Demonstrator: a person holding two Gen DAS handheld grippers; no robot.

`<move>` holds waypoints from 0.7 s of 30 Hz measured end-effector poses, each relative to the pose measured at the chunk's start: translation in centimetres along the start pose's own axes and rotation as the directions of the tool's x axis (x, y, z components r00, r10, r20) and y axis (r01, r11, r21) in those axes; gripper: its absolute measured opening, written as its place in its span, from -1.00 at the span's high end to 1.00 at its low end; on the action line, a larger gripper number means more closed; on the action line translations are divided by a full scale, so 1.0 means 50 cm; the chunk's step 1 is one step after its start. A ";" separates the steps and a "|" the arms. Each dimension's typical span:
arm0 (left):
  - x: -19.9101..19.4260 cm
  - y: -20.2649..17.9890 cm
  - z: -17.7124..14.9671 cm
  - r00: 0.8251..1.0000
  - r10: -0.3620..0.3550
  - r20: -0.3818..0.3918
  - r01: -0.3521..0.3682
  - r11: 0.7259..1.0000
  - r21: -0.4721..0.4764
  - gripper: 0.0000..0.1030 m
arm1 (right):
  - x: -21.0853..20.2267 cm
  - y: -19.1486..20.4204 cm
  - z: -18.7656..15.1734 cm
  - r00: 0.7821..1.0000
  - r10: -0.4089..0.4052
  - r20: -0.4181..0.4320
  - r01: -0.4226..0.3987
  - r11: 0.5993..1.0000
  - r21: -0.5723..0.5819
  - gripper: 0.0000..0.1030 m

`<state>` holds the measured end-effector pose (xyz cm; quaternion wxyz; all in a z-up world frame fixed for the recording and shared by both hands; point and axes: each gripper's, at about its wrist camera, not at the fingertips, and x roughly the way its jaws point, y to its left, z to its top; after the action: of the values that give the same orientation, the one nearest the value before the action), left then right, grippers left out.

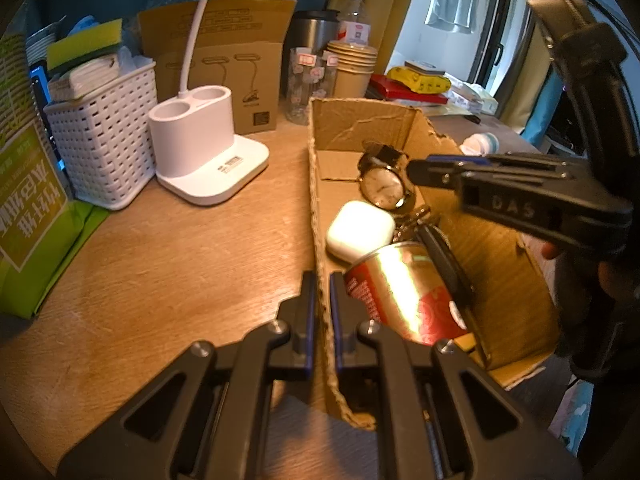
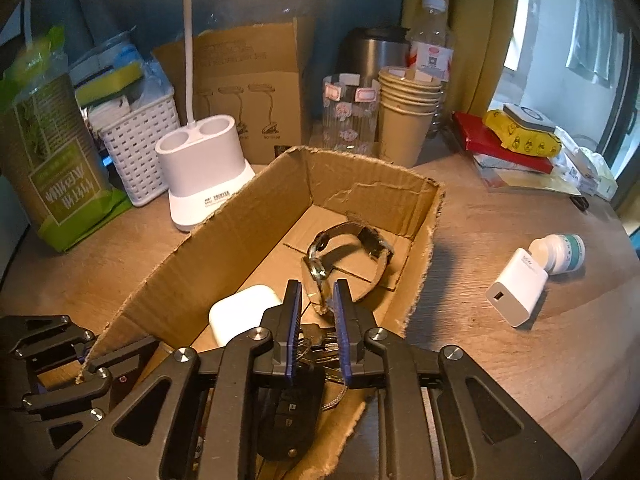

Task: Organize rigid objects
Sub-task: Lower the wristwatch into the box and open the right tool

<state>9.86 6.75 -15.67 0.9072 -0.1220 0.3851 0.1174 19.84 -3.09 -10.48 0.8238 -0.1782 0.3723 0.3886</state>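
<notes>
An open cardboard box [image 1: 496,248] [image 2: 224,224] lies on the wooden desk. Inside are a wristwatch [image 1: 382,186] [image 2: 348,256], a white earbud case [image 1: 360,234] [image 2: 240,312], a red and gold can [image 1: 400,288] and a black car key with a keyring [image 1: 444,264] [image 2: 288,416]. My left gripper [image 1: 323,280] is shut on the box's left wall. My right gripper [image 2: 317,286] [image 1: 416,170] hovers over the box above the key and watch, its jaws narrowly apart and holding nothing. A white charger [image 2: 516,288] and a small white jar [image 2: 560,254] [image 1: 482,144] lie on the desk right of the box.
A white desk lamp base [image 1: 208,144] [image 2: 200,164], a white basket [image 1: 104,144] [image 2: 136,144], a green paper pack [image 1: 28,216] [image 2: 60,160], a cardboard lamp box [image 2: 248,92], stacked paper cups [image 2: 408,120], a glass, a steel flask and a bottle crowd the back. Books and packets [image 2: 516,140] lie at back right.
</notes>
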 end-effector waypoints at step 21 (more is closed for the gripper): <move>0.001 0.002 0.000 1.000 -0.001 0.000 0.001 1.000 0.002 0.83 | -0.075 -0.057 -0.002 0.996 -0.048 0.073 0.043 0.996 0.073 0.56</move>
<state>9.85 6.86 -15.71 0.9074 -0.1214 0.3851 0.1166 20.40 -6.84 -7.73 0.8516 -0.1425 0.3506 0.3627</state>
